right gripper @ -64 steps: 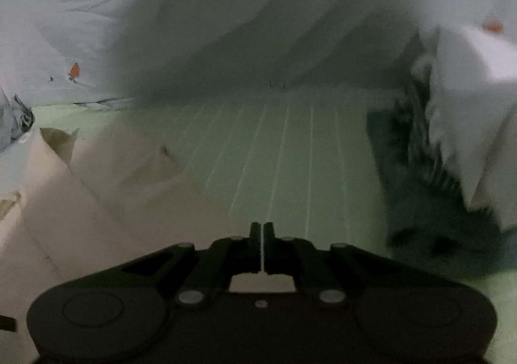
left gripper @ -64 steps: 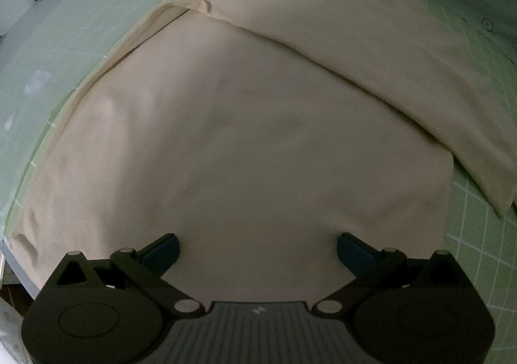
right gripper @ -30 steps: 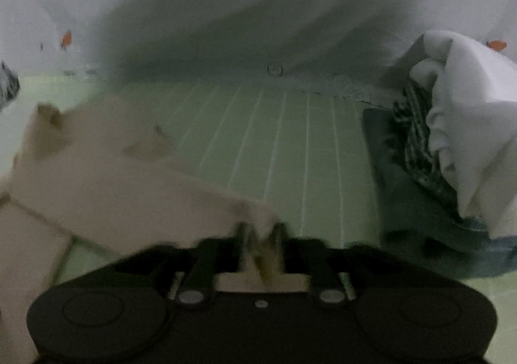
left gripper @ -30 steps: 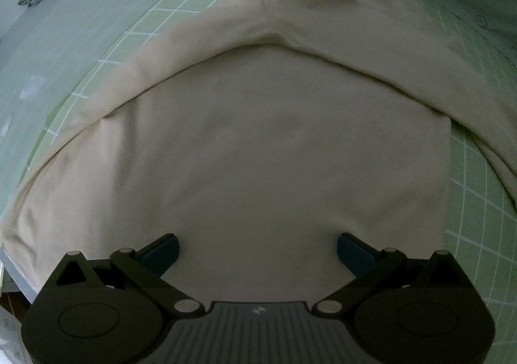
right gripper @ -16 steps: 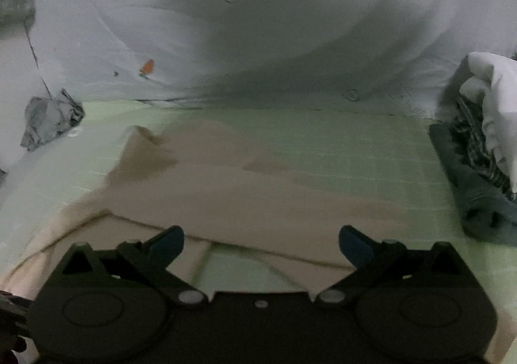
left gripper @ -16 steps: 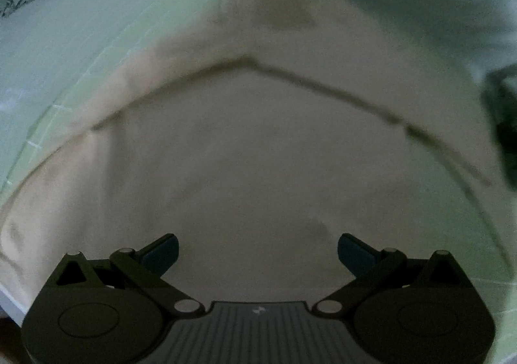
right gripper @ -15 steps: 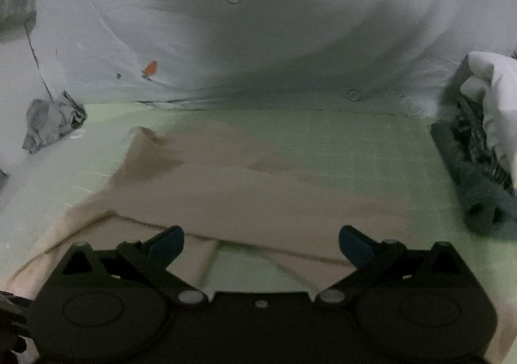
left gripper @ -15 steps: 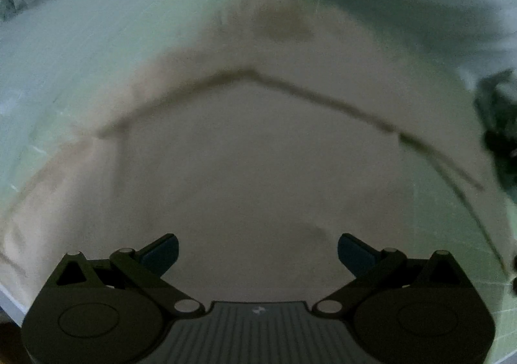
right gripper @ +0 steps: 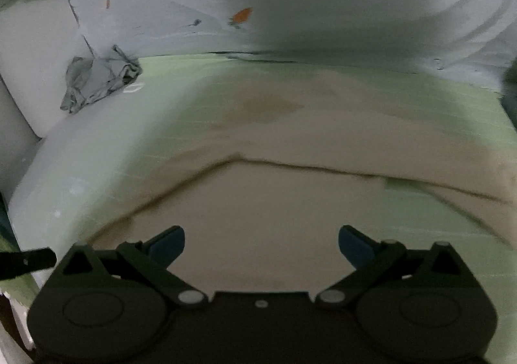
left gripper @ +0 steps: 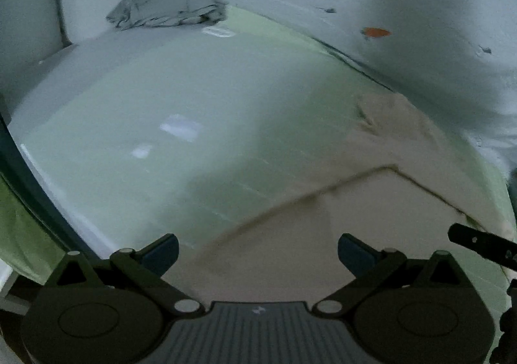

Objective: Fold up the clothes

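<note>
Left wrist view: we look forward over the left claw [left gripper: 258, 249], from low above the table [left gripper: 135, 124], tilted down and toward its far left corner.
Right wrist view: we look forward over the right claw [right gripper: 261, 246], equally low, facing the back sheet [right gripper: 323, 8] more squarely.
Nearness: both sit close over the beige garment [left gripper: 323, 234], which fills the lower half of the right view [right gripper: 274, 202].
Shared ground: we see in both the garment's fold line, the crumpled grey cloth [left gripper: 168, 5] [right gripper: 97, 82] at the far corner, and the orange mark [left gripper: 374, 31] [right gripper: 241, 14] on the sheet.
Cross-sight: each view catches a dark piece of the other tool at its edge [left gripper: 481, 244] [right gripper: 26, 262].
</note>
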